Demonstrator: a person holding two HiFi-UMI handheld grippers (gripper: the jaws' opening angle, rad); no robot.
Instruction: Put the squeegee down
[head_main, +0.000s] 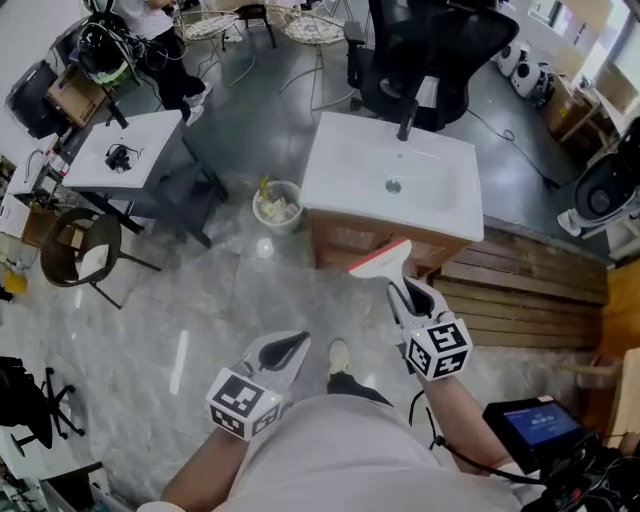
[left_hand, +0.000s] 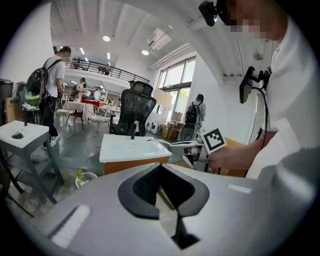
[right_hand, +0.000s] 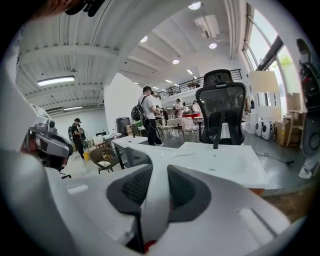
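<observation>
The squeegee (head_main: 380, 258) has a white handle and a red-edged blade, and it is held in the air in front of the wooden cabinet under the white sink (head_main: 392, 175). My right gripper (head_main: 401, 291) is shut on the handle. In the right gripper view the handle (right_hand: 154, 200) runs up between the black pads toward the sink (right_hand: 225, 160). My left gripper (head_main: 298, 342) hangs lower left over the floor, and its jaws (left_hand: 161, 172) stand slightly apart with nothing in them. The left gripper view shows the squeegee (left_hand: 172, 146) in the right gripper (left_hand: 200, 150) beside the sink (left_hand: 131, 148).
A small bin (head_main: 277, 207) stands left of the cabinet. A black office chair (head_main: 430, 50) is behind the sink. A white table (head_main: 125, 150) and a brown chair (head_main: 80, 250) are at the left, wooden planks (head_main: 530, 290) at the right. People stand far back (left_hand: 50, 95).
</observation>
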